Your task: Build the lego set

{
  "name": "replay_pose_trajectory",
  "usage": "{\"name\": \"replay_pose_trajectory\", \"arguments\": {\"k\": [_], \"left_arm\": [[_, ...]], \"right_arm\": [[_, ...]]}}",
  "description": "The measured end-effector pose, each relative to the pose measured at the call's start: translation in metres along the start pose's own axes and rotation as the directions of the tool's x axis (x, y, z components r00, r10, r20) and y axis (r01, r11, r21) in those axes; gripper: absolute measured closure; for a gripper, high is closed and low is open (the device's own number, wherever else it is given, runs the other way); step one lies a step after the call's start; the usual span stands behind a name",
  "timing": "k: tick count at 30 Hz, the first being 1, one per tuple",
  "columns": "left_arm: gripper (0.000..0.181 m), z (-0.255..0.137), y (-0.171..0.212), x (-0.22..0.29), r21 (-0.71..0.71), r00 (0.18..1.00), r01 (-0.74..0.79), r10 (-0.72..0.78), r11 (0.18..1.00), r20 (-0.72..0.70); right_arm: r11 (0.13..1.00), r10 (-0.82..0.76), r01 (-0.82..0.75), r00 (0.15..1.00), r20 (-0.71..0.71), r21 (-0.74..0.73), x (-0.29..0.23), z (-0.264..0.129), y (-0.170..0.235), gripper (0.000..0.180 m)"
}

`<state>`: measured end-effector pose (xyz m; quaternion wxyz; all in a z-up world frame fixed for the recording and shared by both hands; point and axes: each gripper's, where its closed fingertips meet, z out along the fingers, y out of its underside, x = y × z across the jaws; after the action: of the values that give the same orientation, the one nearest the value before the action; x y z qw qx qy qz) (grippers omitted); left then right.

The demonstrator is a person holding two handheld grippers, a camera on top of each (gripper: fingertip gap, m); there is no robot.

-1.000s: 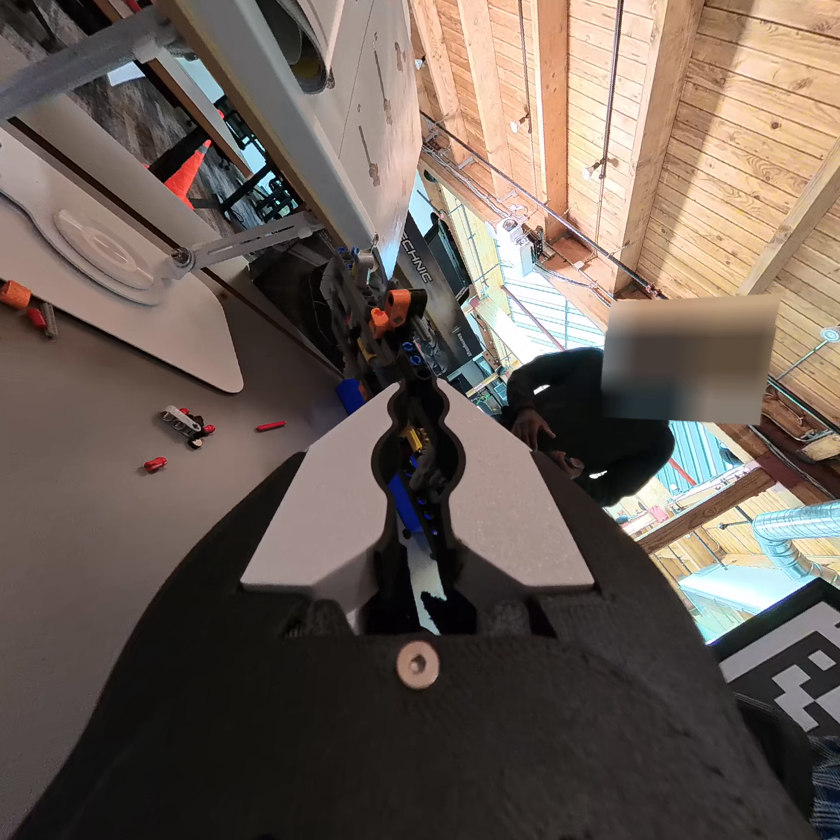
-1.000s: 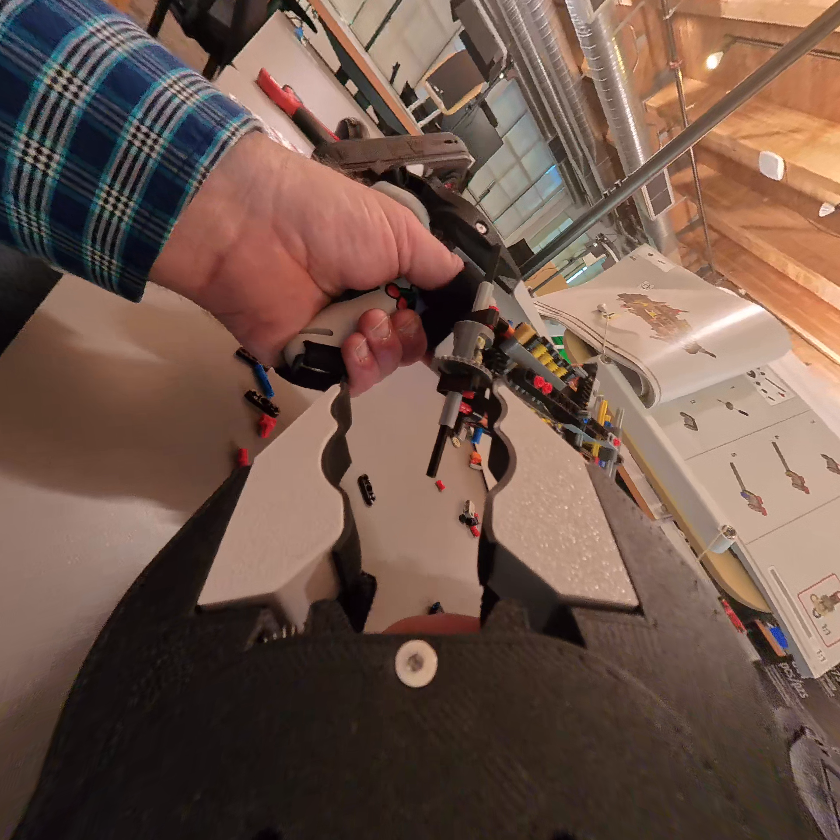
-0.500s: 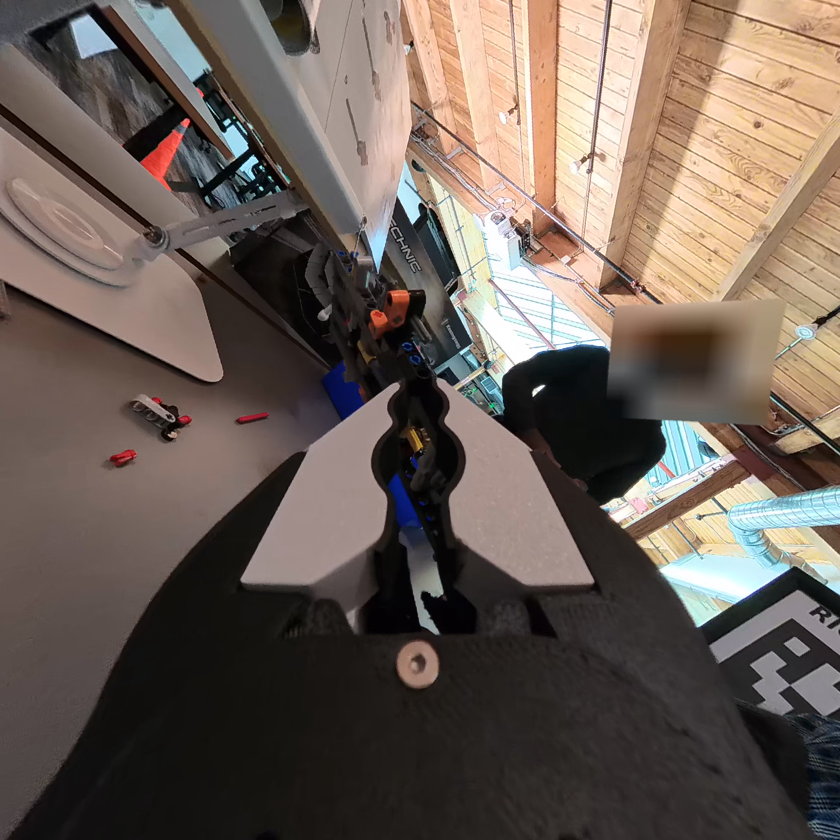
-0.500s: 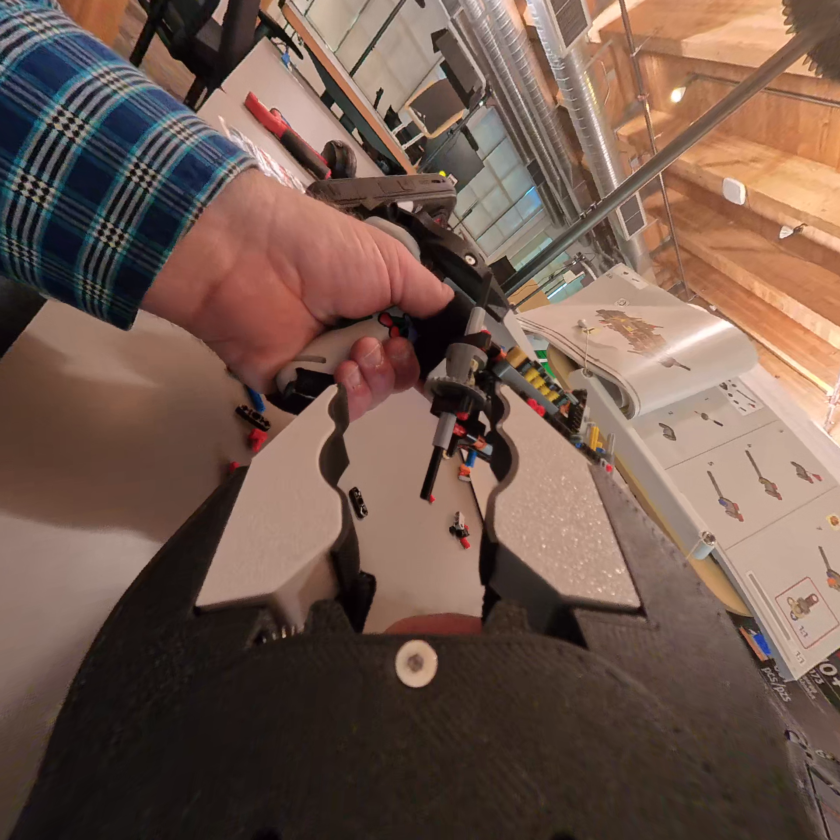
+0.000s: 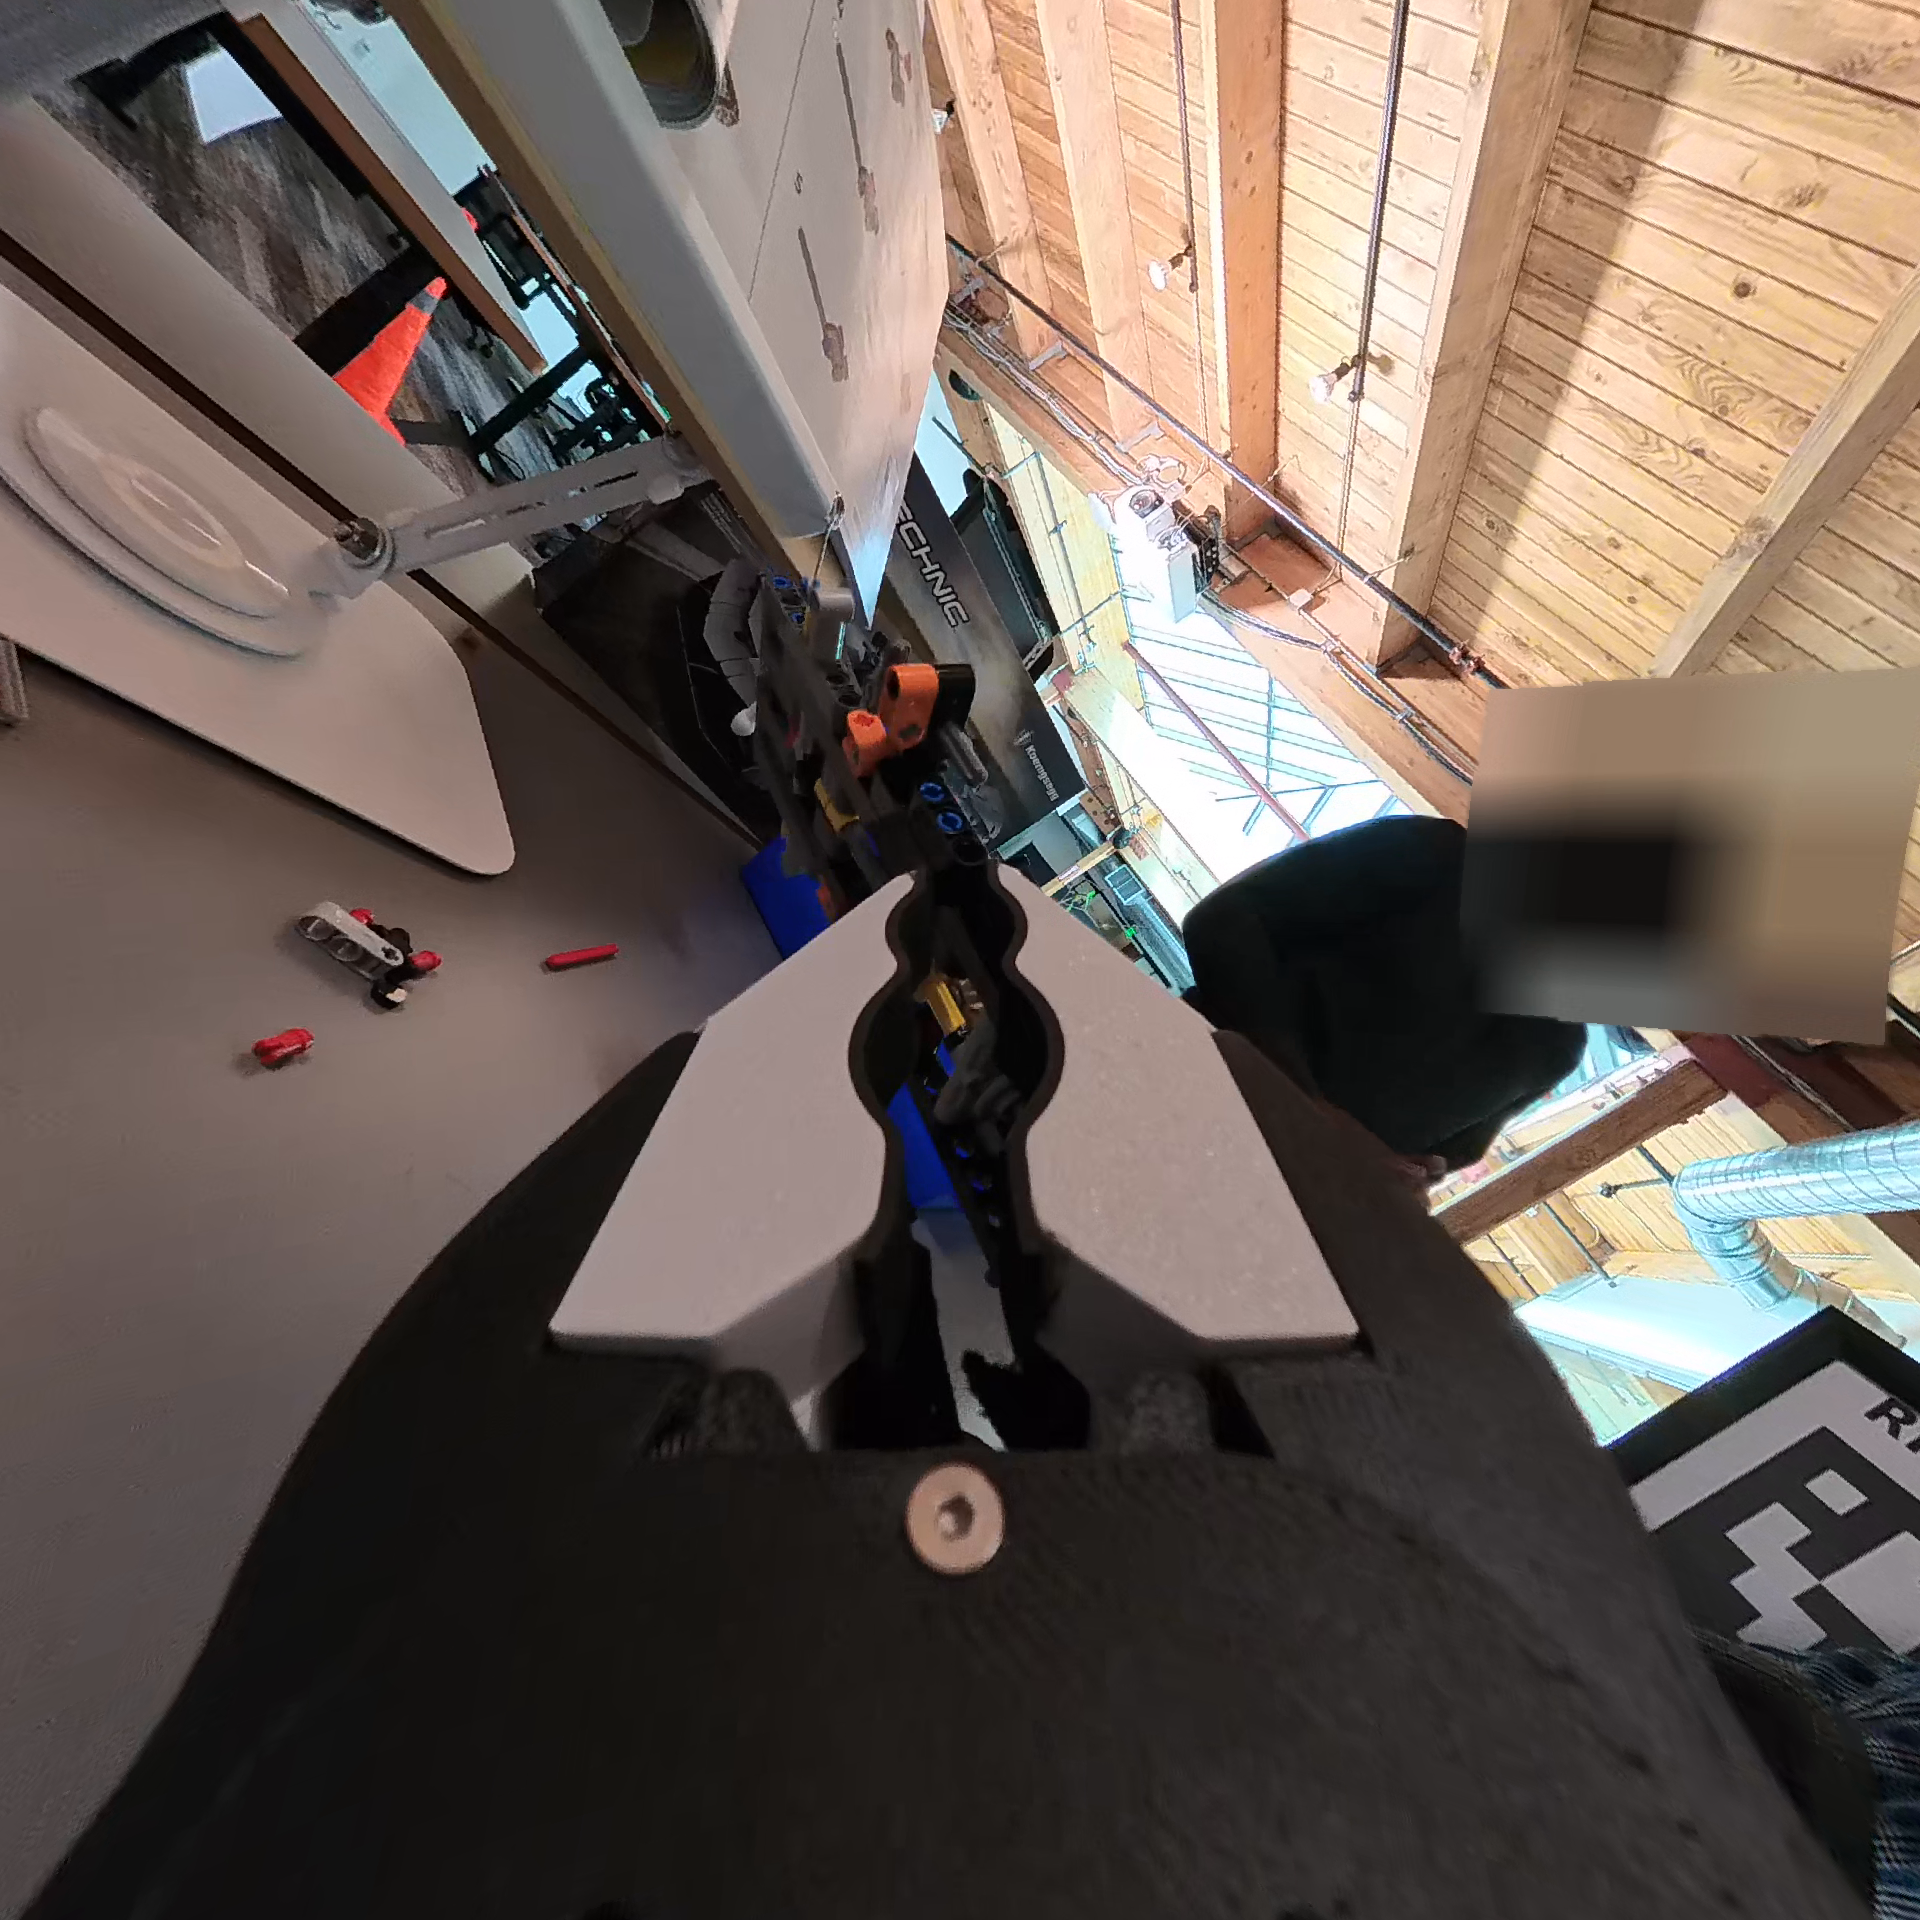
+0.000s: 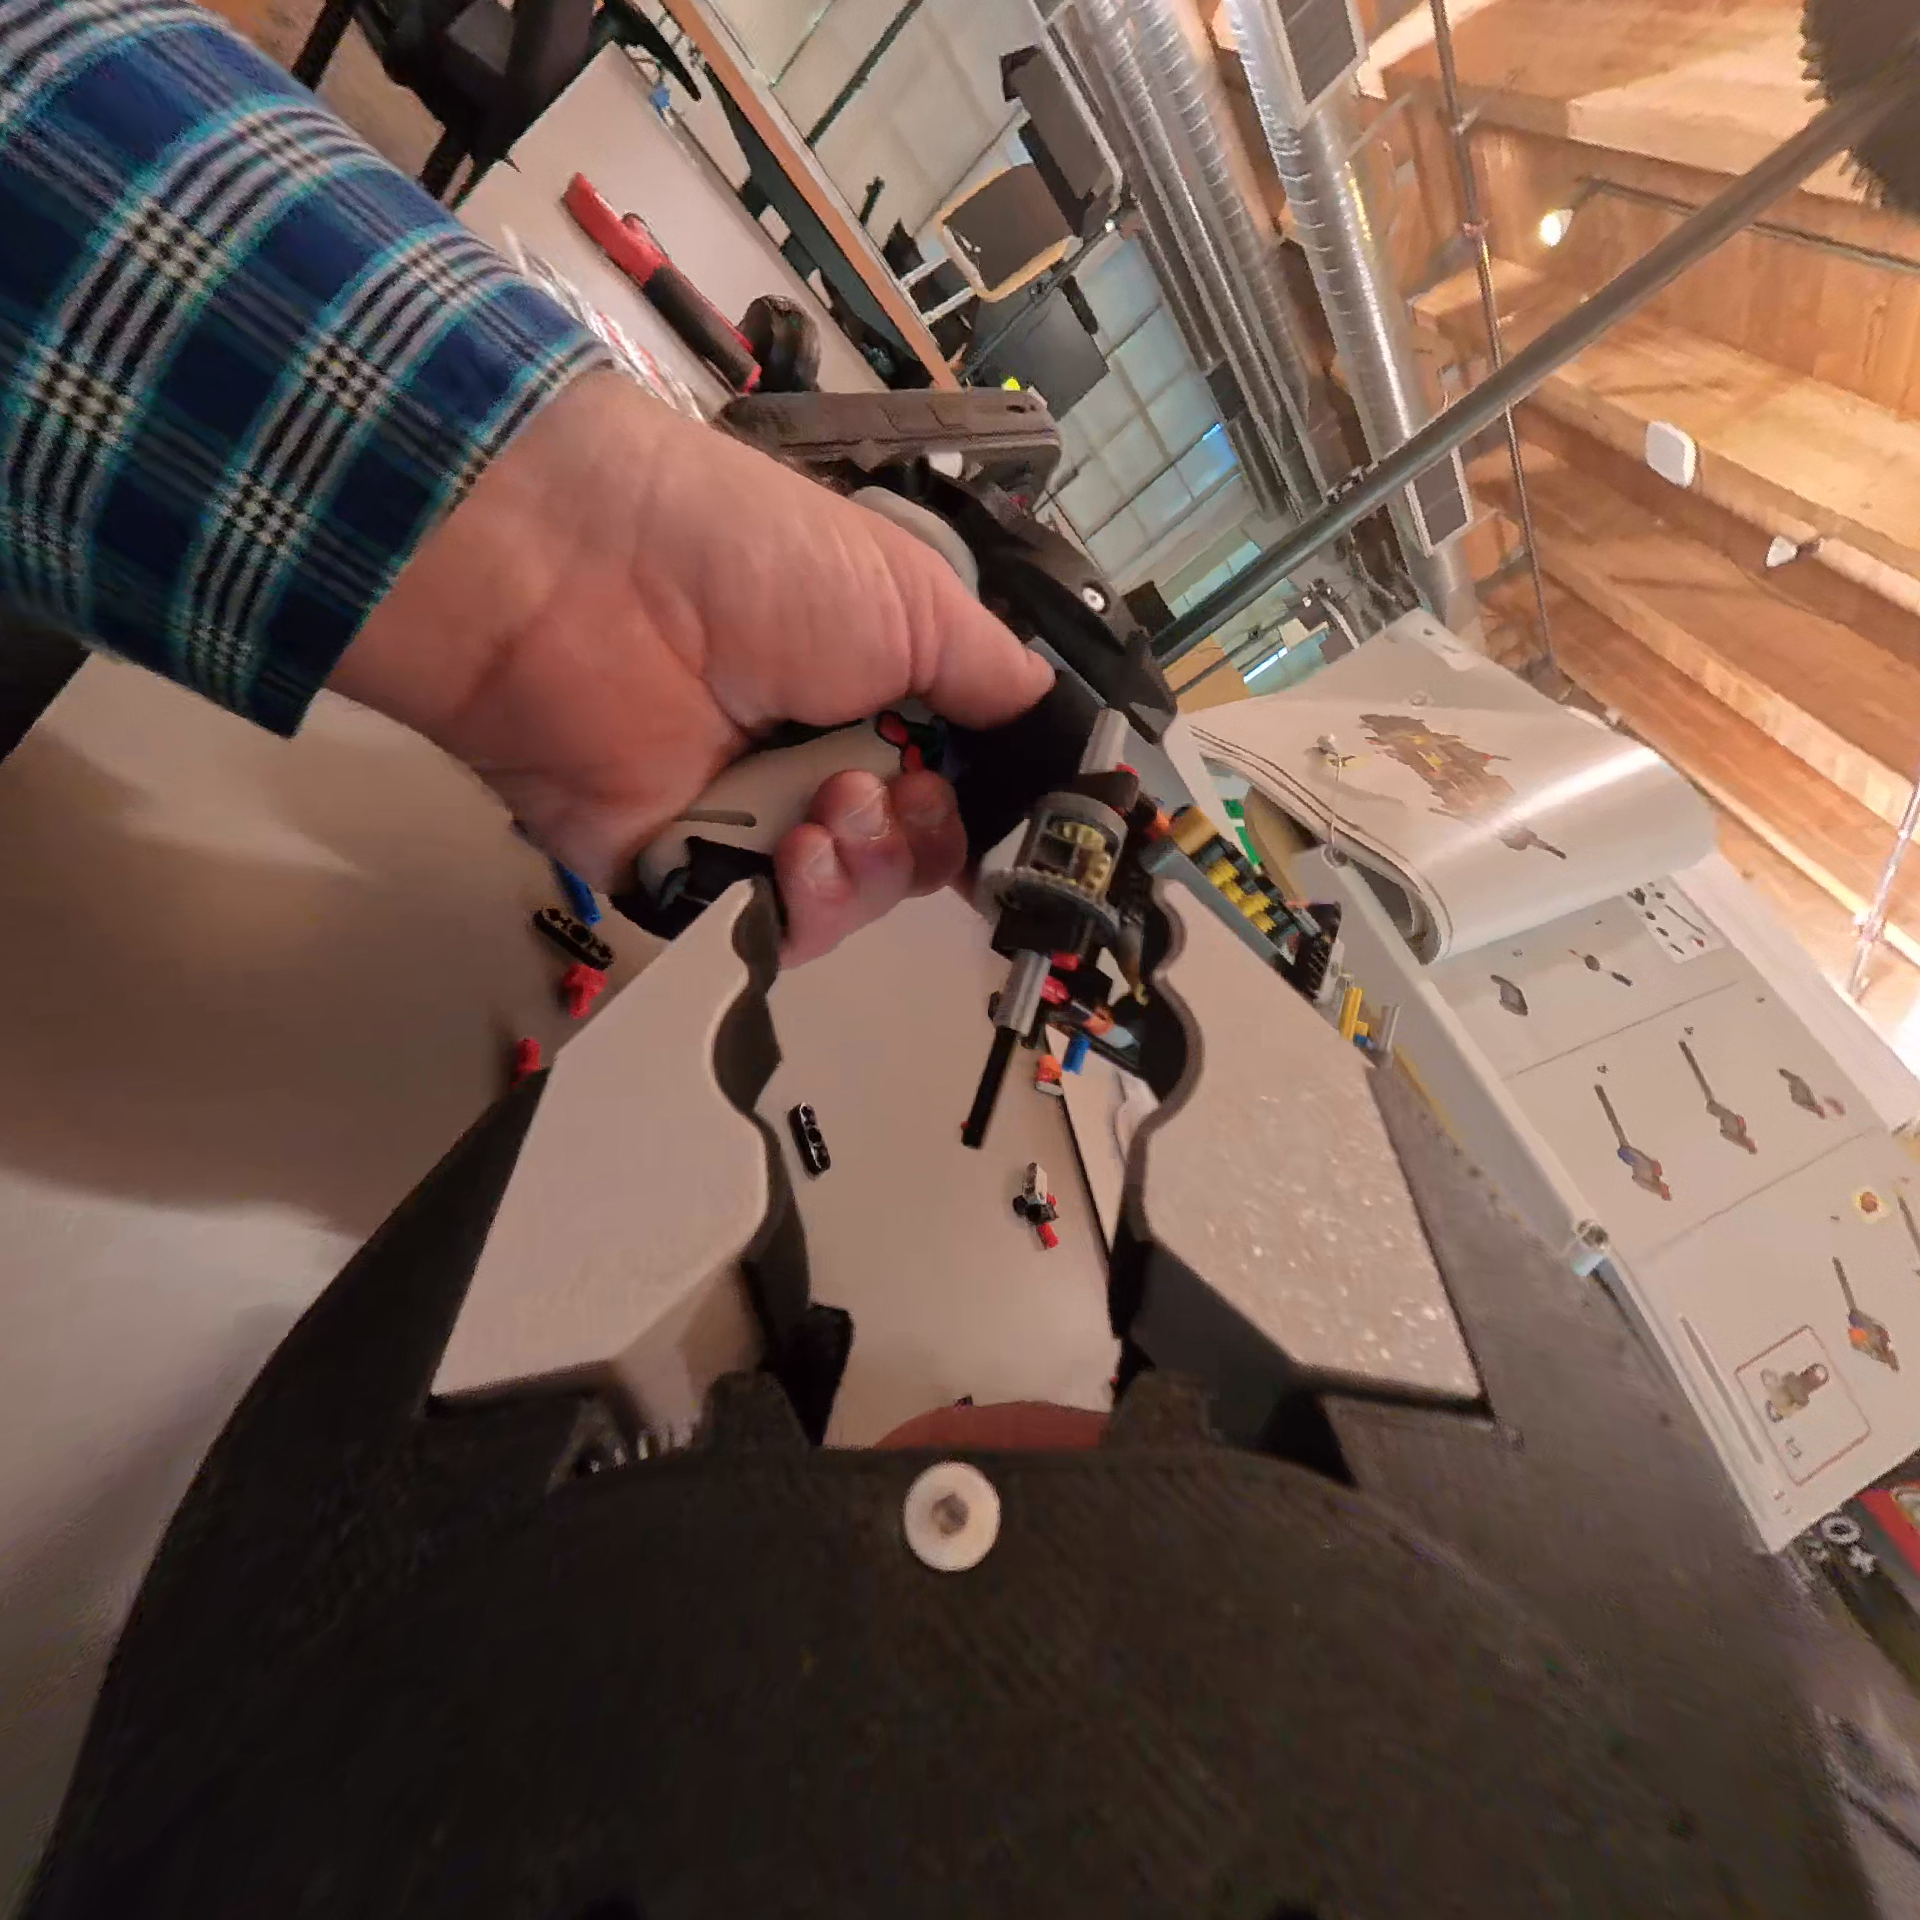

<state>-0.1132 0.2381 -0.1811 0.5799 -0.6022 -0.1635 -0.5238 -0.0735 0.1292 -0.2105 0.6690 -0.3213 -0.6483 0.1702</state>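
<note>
My left gripper (image 5: 951,894) is shut on the lego model (image 5: 883,748), a black Technic frame with orange connectors that sticks out past the fingertips. In the right wrist view a hand (image 6: 665,665) in a plaid sleeve holds that gripper above the table, and the model (image 6: 1060,862) shows a grey round gear housing with a black axle (image 6: 992,1081) hanging down. My right gripper (image 6: 956,925) is open and empty. Its fingertips sit on either side of the model's gear end, and its right finger (image 6: 1278,1153) is closest.
Loose lego pieces lie on the grey table (image 6: 208,1039): a black beam (image 6: 810,1138), a small grey-red piece (image 6: 1037,1205), red pins (image 5: 582,956), a grey-black piece (image 5: 364,940). An instruction booklet (image 6: 1455,790) and a white lamp base (image 5: 208,551) stand behind. A person in black (image 5: 1371,987) sits beyond.
My right gripper has come closer to the model, whose gear end now lies between its fingertips. The model has turned so the round housing faces the camera. My left gripper stays shut.
</note>
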Motion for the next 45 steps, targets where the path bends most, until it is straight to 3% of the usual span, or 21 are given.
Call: {"name": "replay_pose_trajectory", "arguments": {"k": [5,9,14,17,19,25,30,36,38,45], "left_arm": [[0.174,0.0,0.0,0.0,0.0,1.0,0.0,0.0,1.0,0.004],[0.174,-0.001,0.0,-0.003,0.003,1.0,0.003,-0.003,1.0,0.01],[0.174,-0.001,0.001,-0.003,-0.002,1.0,0.01,-0.01,1.0,0.004],[0.174,-0.002,0.001,-0.003,-0.002,1.0,0.015,-0.015,1.0,0.001],[0.174,-0.002,0.001,-0.003,-0.002,1.0,0.015,-0.015,1.0,-0.001],[0.174,-0.004,0.001,-0.004,0.001,1.0,0.016,-0.016,1.0,0.003],[0.175,-0.003,0.002,-0.003,-0.001,1.0,0.016,-0.016,1.0,0.001],[0.175,-0.004,0.002,-0.004,0.001,1.0,0.019,-0.019,1.0,0.004],[0.175,-0.005,0.002,-0.005,0.003,1.0,0.019,-0.019,1.0,0.005],[0.175,-0.004,0.003,-0.005,0.005,1.0,0.024,-0.024,1.0,0.002]], "right_arm": [[0.999,-0.039,0.039,0.999,0.026,-0.011,-0.009,0.002,0.002,0.115],[0.998,-0.058,0.057,0.996,0.073,0.017,-0.018,0.001,-0.003,0.128],[0.997,-0.069,0.066,0.996,0.059,0.044,-0.015,-0.002,-0.008,0.128],[1.0,-0.011,0.011,0.999,0.035,0.009,-0.008,0.001,-0.002,0.113],[0.999,-0.009,0.01,1.0,0.028,-0.033,-0.007,0.005,0.007,0.115],[0.996,-0.078,0.075,0.994,0.08,0.037,-0.022,0.0,-0.008,0.127],[0.999,-0.028,0.027,0.999,0.026,0.021,-0.009,0.001,-0.005,0.117],[0.999,-0.052,0.051,0.997,0.061,0.015,-0.018,0.002,-0.005,0.115],[0.997,-0.075,0.072,0.994,0.084,0.033,-0.024,0.001,-0.008,0.124],[1.0,-0.009,0.01,1.0,0.029,-0.018,-0.009,0.004,0.002,0.117]]}}
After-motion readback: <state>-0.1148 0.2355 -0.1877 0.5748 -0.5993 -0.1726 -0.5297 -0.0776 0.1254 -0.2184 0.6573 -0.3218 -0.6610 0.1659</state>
